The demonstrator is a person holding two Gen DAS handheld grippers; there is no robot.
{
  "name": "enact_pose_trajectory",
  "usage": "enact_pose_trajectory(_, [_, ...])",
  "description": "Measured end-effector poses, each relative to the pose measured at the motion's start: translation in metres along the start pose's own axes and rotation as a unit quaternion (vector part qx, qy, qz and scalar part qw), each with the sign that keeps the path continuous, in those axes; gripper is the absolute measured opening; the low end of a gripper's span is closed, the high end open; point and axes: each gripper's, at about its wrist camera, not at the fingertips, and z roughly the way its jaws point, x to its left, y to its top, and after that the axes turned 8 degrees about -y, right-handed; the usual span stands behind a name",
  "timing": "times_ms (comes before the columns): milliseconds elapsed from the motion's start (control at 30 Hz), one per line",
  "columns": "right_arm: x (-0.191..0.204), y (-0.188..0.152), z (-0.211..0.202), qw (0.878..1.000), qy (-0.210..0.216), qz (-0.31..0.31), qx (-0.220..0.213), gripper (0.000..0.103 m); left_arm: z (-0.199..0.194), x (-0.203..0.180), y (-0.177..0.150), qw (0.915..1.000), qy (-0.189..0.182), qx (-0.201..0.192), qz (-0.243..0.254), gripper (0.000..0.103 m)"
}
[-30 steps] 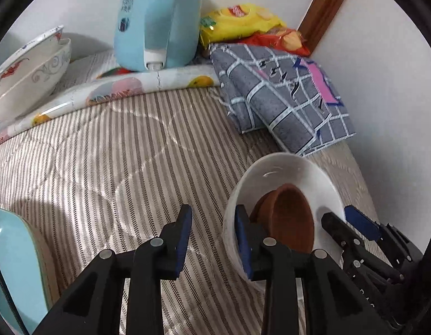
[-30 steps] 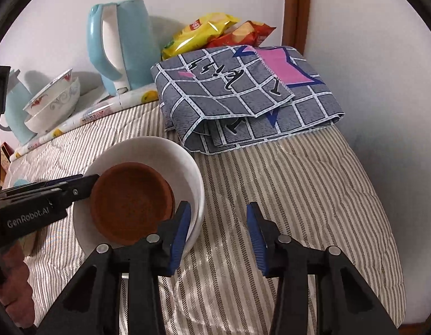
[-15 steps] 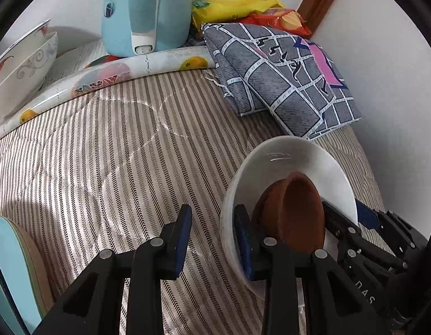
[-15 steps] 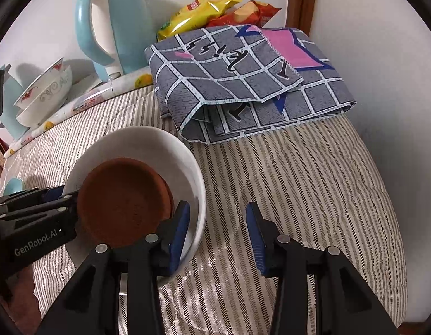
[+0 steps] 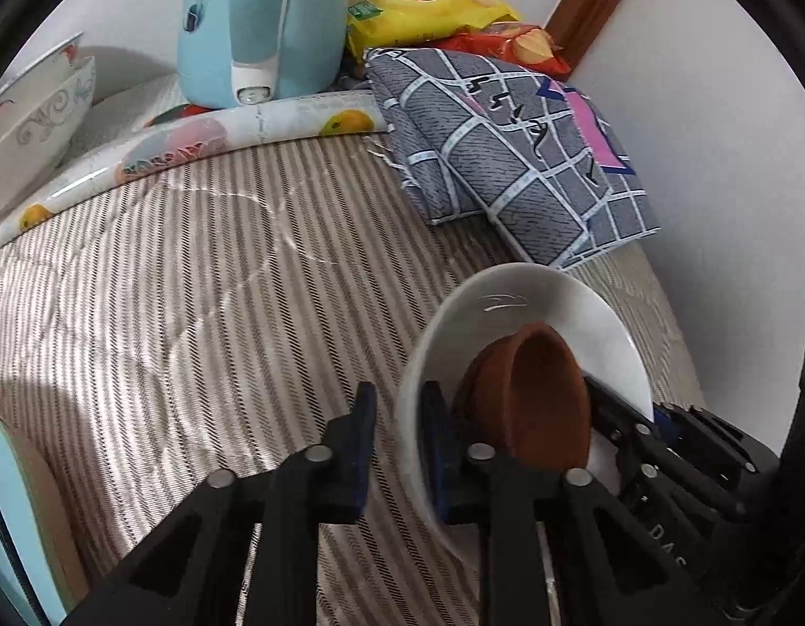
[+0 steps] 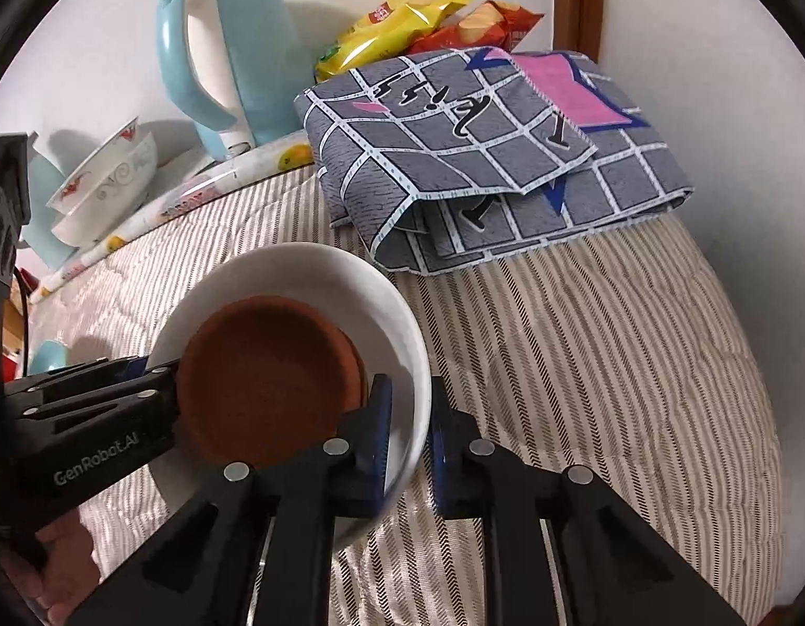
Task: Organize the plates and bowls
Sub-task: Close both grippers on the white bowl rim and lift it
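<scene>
The wide white ceramic bowl point(image 6: 402, 323) sat tilted above the brown-and-cream striped quilted bed cover point(image 6: 585, 365), with a smaller round brown clay dish point(image 6: 266, 370) nested inside it. The right hand-held gripper point(image 6: 407, 438) had its 2 blue-padded fingers on either side of the white bowl's rim, one inside the wall and one outside, closed onto it. The left hand-held gripper point(image 5: 397, 448) straddled the opposite edge of the same rim in the same way, its inner finger lying just beside the brown dish; in the right wrist view its black body reached in from the left and touched the dish. How much of the bowl rested on the cover could not be told. Behind it, close to the far rim, lay a folded grey checked cloth with a pink patch point(image 6: 485, 156), and beyond that a yellow snack bag point(image 6: 392, 26) and a red snack bag point(image 6: 480, 21) against the wall. A pale blue electric kettle point(image 6: 235, 62) stood on a fruit-printed plastic mat point(image 5: 204, 125), with 2 stacked patterned white bowls point(image 6: 110, 177) well apart to the left. A light blue plate point(image 5: 11, 511) showed at the left edge of the left wrist view.
</scene>
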Motion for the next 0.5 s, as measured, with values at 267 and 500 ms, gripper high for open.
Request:
enact_pose_trajectory(267, [-0.005,-0.006,-0.003,1.000,0.009,0.026,-0.014,0.012,-0.002,-0.009,-0.005,0.9996,0.019,-0.015,0.015,0.010])
enact_pose_trajectory(500, [-0.003,-0.016,-0.011,0.999,0.013,0.035,-0.011,0.011,-0.011,-0.004,-0.018,0.9999,0.008,-0.013,0.007,0.010])
